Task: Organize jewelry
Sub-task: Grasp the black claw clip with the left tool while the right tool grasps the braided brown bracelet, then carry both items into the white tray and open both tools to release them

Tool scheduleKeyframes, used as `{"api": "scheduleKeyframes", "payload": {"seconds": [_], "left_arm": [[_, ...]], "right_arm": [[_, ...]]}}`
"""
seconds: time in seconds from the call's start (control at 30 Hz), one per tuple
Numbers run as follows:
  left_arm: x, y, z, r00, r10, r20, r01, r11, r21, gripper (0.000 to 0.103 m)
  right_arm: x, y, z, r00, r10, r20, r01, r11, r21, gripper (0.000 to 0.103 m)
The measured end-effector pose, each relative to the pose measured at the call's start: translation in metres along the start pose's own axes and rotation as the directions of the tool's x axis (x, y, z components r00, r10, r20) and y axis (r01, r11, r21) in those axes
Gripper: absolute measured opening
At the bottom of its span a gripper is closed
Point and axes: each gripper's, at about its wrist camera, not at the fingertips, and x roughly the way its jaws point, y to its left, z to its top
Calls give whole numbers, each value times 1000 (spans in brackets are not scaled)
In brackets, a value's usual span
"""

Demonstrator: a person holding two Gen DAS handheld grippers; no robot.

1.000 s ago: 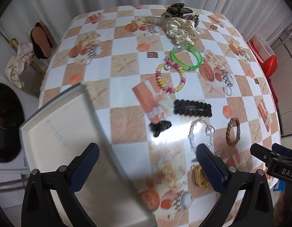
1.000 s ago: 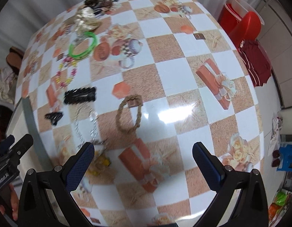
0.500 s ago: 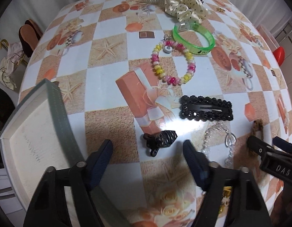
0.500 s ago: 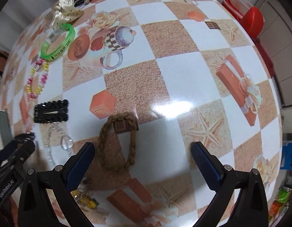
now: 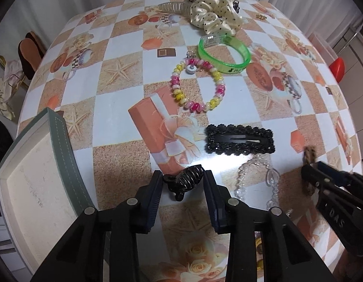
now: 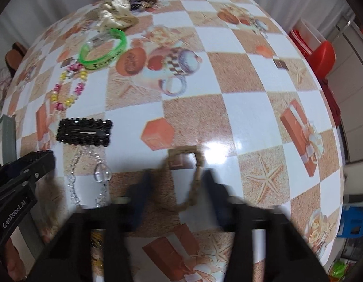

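The left tool (image 5: 182,183) is being closed around a black claw clip (image 5: 185,181), the right tool (image 6: 175,188) around a braided bracelet (image 6: 185,176); pad contact cannot be told, presumably for the box (image 5: 31,188).

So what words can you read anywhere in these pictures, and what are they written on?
"DAS" is on the right gripper, seen from the left wrist; any further letters are cut off.
"GenRobot.AI" is on the left gripper, seen from the right wrist.
The green bracelet has dark print, too small to read.
The open box has faint marks inside, too faint to read.
The brown oval picture on the tablecloth has lettering, too blurred to read.
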Motion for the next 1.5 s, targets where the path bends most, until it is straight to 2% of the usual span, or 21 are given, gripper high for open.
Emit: {"api": "scheduleKeyframes", "payload": {"seconds": [0.03,0.13,0.27,0.4,0.53,0.7,0.77,0.8,0.83,0.87,0.9,0.93,0.97,1.0,1.07,1.1,1.23,1.27,1.37,1.5], "left_arm": [[-3,3,-1,1000,-3,3,3,1000,-2,41],[-13,6,-4,1000,-16,21,16,1000,-16,41],[-28,11,-4,998,-28,52,30,999,-36,41],[-44,19,-6,996,-36,81,41,997,-60,41],[-57,28,-8,994,-40,104,48,996,-80,41],[-64,39,-16,994,-28,108,39,995,-96,41],[-65,43,-20,994,-23,106,33,994,-99,41],[-65,45,-21,994,-19,104,29,995,-100,41],[-65,46,-23,994,-16,104,27,995,-100,41],[-65,47,-24,995,-11,102,21,995,-99,41],[-65,48,-25,995,-10,102,20,995,-98,41],[-65,49,-26,995,-9,102,19,995,-98,41],[-65,49,-27,995,-9,103,19,995,-99,41],[-65,49,-27,995,-9,103,19,995,-99,41],[-65,50,-27,994,-10,105,20,995,-96,41],[-65,50,-27,994,-11,104,21,995,-97,41],[-68,51,-29,994,-16,110,27,995,-101,41],[-69,53,-30,994,-17,112,29,994,-106,41],[-72,56,-30,993,-13,116,27,992,-119,41],[-76,63,-32,993,-6,118,23,989,-143,41]], "right_arm": [[0,0,0,1000,5,-2,-5,1000,4,13],[2,-10,3,997,76,3,-76,995,62,12],[-8,-27,0,992,124,24,-126,986,109,5],[-16,-34,12,985,168,29,-170,978,124,4],[-27,-30,4,982,183,38,-186,975,120,4],[-16,-35,-1,978,206,-29,-200,970,140,7],[-12,-28,2,983,183,-29,-179,977,115,32],[-12,-25,1,986,165,-21,-162,982,100,63],[-11,-22,1,988,155,-9,-154,984,91,81],[-12,-19,1,989,146,10,-146,986,80,81],[-10,-15,2,991,133,5,-133,989,66,80],[-7,-12,3,992,123,-7,-122,991,56,69],[-2,-9,3,994,108,-23,-106,993,52,54],[2,-7,3,997,75,-30,-74,996,48,50],[4,2,4,1000,10,-13,-10,1000,2,25],[4,5,4,1000,22,-12,-22,1000,-14,15],[3,1,4,998,64,-5,-64,998,7,8],[0,-2,3,996,84,2,-84,996,21,0],[-8,-13,4,990,139,21,-140,989,45,0],[-16,-12,9,987,155,30,-156,988,19,0]]}}
